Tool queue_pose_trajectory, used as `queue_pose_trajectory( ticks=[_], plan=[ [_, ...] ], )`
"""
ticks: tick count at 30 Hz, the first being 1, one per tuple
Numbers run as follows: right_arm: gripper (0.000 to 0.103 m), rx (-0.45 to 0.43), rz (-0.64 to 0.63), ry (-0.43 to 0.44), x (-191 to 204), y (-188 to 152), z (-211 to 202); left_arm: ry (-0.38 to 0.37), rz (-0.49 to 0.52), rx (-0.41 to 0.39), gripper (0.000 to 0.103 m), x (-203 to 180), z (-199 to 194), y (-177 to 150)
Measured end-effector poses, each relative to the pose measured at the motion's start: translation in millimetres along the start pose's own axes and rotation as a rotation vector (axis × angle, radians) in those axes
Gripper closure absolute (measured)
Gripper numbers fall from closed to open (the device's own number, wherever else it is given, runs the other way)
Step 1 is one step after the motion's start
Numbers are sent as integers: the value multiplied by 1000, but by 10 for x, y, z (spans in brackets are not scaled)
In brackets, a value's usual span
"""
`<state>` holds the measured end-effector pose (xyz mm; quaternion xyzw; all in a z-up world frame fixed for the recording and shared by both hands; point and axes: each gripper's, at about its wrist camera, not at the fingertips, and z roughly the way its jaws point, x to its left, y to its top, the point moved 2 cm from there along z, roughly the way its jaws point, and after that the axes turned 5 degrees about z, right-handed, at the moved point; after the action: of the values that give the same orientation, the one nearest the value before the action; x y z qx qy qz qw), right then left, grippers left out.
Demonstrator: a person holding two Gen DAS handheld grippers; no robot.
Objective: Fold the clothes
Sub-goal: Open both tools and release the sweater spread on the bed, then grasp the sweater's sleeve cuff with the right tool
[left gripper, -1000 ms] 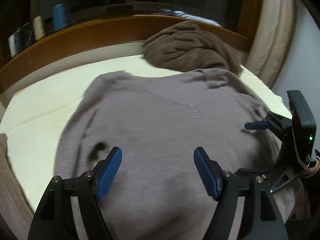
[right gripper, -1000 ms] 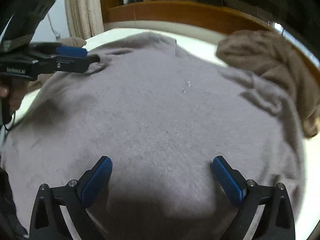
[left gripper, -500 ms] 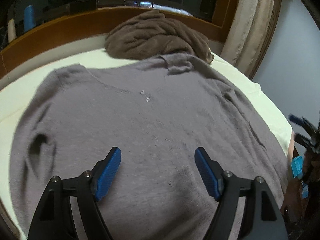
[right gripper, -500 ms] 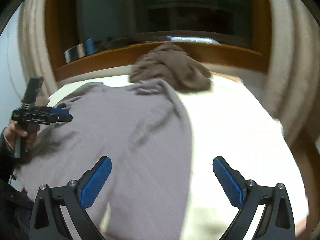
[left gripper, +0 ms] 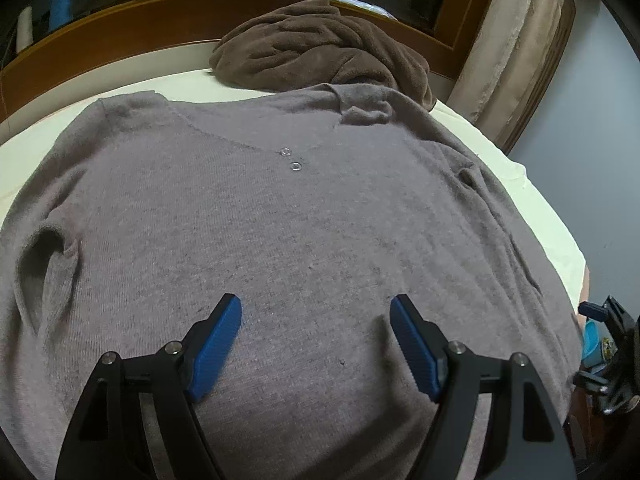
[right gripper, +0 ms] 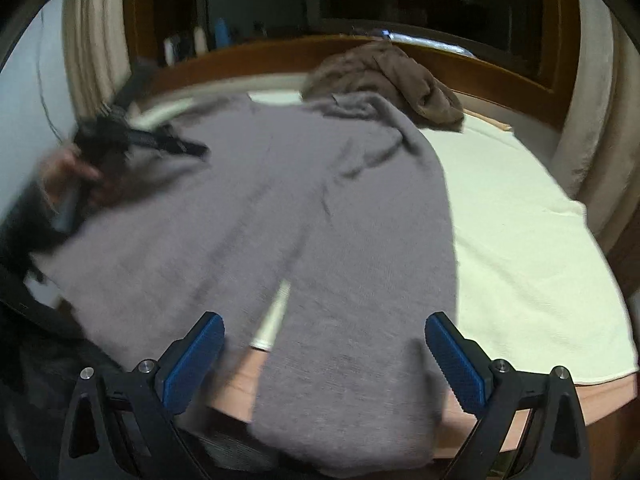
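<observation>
I count two garments on the bed: one mauve-grey knitted sweater (left gripper: 304,216) spread flat, and one brown fleecy garment (left gripper: 320,52) bunched in a heap at the far end against the wooden headboard ledge (left gripper: 120,36). The sweater carries two small clear buttons (left gripper: 291,159) set close together near its middle, and its collar end lies touching the brown heap. It covers most of the cream sheet (right gripper: 520,248), with its near hem hanging over the front edge of the mattress, as my right wrist view shows. On the ledge I make out a blue cylinder (left gripper: 60,4) and a white one beside it, too dim to tell more. I see no containers. I have two grippers, each with two blue ribbed pads. My left gripper (left gripper: 316,344) stands wide open above the lower middle of the sweater, nothing between its pads and nothing in its hold; I cannot tell whether its tips touch the knit. My right gripper (right gripper: 324,360) is likewise spread wide and empty, over the sweater's near hem at the bed's front edge. In that right view the left gripper (right gripper: 160,142) appears blurred at the sweater's far left side, held in a person's hand (right gripper: 68,176) with a dark sleeve.
</observation>
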<state>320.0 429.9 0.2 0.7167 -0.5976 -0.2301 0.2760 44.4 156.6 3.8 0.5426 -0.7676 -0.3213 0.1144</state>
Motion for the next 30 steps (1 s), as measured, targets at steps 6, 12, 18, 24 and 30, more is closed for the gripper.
queue_pose_trajectory(
  ticks=[6,12,18,24,30],
  plan=[
    [45,29,58,-60,-198,-55,30,-24,-15,-11,22,40,-7,-4],
    [77,0,105,-132,-366,-6,-73,-42,-34,-21,21,74,-23,-18],
    [86,-156,97,-329,-589,326,-437,-44,-39,-25,21,81,-28,-27],
    [86,-287,143,-451,-965,738,-529,-56,-52,-32,21,103,-40,-35],
    [85,-220,376,-187,-1267,501,-320,-68,-65,-37,21,126,-53,-35]
  ],
)
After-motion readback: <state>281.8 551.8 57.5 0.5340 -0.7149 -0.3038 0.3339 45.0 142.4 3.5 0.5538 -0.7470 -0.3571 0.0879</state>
